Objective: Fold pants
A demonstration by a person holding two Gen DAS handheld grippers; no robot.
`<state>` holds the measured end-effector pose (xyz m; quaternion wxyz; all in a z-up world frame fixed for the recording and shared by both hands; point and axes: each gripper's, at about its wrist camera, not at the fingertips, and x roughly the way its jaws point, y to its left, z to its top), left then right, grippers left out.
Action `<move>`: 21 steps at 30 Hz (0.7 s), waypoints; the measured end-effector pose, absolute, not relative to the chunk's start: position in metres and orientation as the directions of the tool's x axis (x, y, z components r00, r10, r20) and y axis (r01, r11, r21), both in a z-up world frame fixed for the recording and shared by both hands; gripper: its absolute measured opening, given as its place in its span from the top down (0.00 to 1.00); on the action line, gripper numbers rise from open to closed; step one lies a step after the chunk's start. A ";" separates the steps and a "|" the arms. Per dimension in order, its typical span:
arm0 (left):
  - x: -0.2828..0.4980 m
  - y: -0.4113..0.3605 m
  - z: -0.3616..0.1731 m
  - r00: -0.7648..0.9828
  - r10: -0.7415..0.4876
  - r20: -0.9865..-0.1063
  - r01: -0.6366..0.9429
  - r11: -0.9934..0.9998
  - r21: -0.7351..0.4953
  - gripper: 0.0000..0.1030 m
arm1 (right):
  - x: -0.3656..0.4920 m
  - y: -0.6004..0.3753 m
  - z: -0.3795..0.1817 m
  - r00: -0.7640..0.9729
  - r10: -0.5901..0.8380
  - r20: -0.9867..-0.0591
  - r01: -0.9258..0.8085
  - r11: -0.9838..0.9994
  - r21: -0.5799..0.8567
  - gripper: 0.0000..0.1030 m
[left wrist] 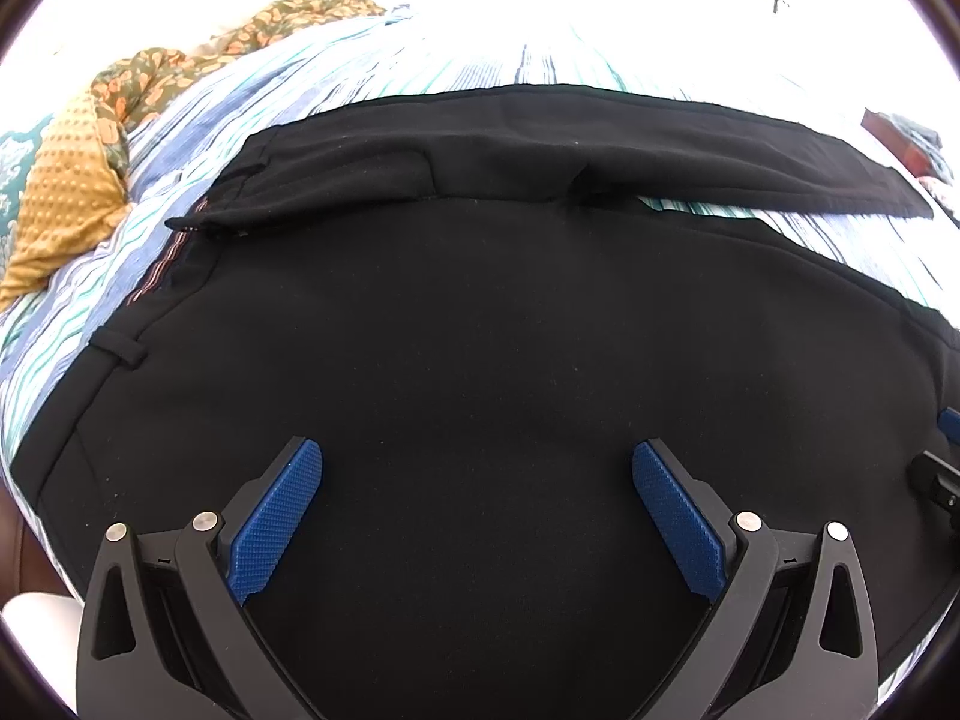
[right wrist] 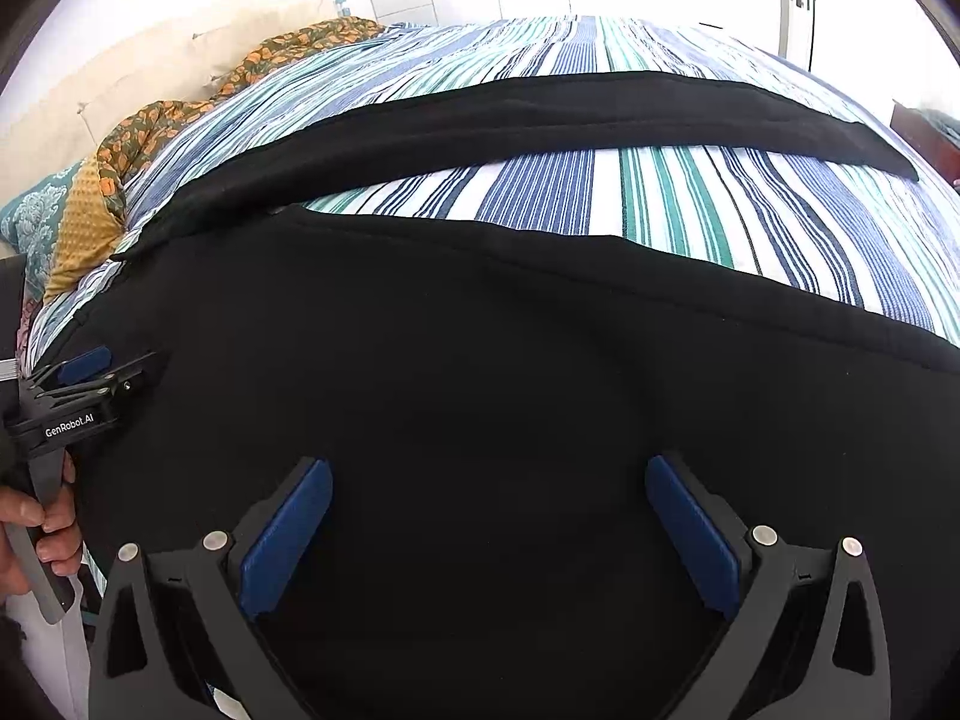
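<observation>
Matt black cloth pants (left wrist: 480,312); striped, seemingly woven cotton bedsheet (right wrist: 660,192).

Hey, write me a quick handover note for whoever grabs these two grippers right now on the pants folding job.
Left gripper: open, holding nothing, hovering over the near leg close to the waistband.
Right gripper: open, holding nothing, over the same leg, further toward the cuff.
Black pants: spread flat on the striped bedsheet, waistband to the left, legs apart in a V, far leg across the bed.
Done: pants laid out; no fold visible.
Left: probably bring one leg over the other, then fold along the length.
</observation>
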<state>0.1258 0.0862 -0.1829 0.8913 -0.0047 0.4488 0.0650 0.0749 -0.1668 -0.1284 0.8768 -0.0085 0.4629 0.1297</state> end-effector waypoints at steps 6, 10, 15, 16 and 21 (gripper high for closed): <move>0.125 0.085 -0.183 0.587 0.112 -0.802 -0.120 0.991 0.050 0.01 | 0.075 -0.166 -0.129 0.539 0.216 -0.814 -0.235 0.967 0.100 0.00; 0.124 0.084 -0.183 0.587 0.112 -0.802 -0.120 0.991 0.050 0.01 | 0.076 -0.167 -0.129 0.540 0.212 -0.814 -0.235 0.967 0.097 0.00; 0.125 0.084 -0.183 0.587 0.112 -0.802 -0.121 0.991 0.051 0.01 | 0.076 -0.167 -0.129 0.542 0.210 -0.813 -0.234 0.968 0.094 0.00; 0.124 0.084 -0.183 0.587 0.112 -0.802 -0.121 0.991 0.051 0.01 | 0.076 -0.167 -0.129 0.542 0.210 -0.813 -0.234 0.968 0.094 0.00; 0.124 0.084 -0.183 0.587 0.113 -0.802 -0.121 0.991 0.051 0.01 | 0.076 -0.167 -0.129 0.543 0.211 -0.813 -0.235 0.967 0.094 0.00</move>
